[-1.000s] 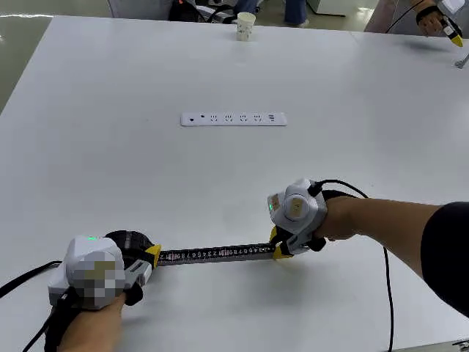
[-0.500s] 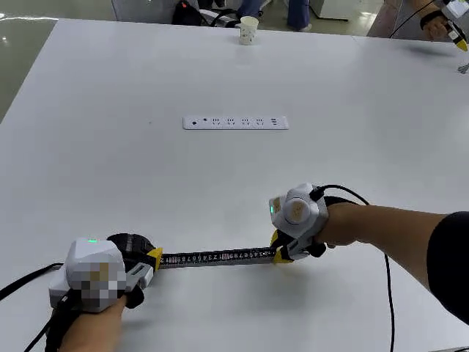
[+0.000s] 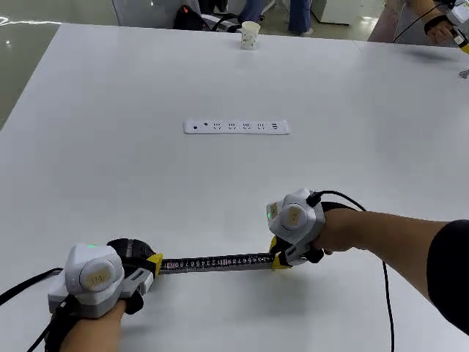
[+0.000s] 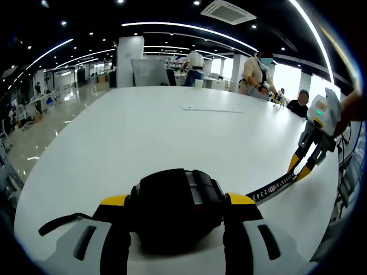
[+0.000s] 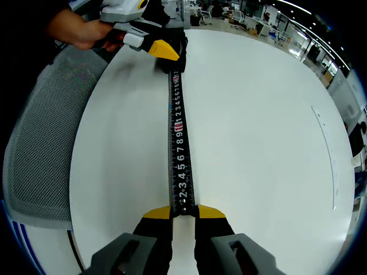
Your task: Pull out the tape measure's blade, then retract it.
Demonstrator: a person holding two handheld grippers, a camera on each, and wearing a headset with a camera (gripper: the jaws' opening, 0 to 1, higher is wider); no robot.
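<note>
Tape measure (image 4: pixel 178 200), black, sits clamped between the jaws of the left gripper (image 3: pixel 143 258) at the near left of the white table (image 3: pixel 110 147). Its blade (image 5: pixel 179 132) is drawn out and runs along the tabletop to the right gripper (image 5: pixel 183 213), whose yellow tips are closed on the blade's end near the low numbers. The blade is dark with pale numerals. The two grippers stand well apart, the blade straight between them. Farther back on the table lie a power strip (image 3: pixel 236 127) and, near the far edge, a paper cup (image 3: pixel 250 34).
</note>
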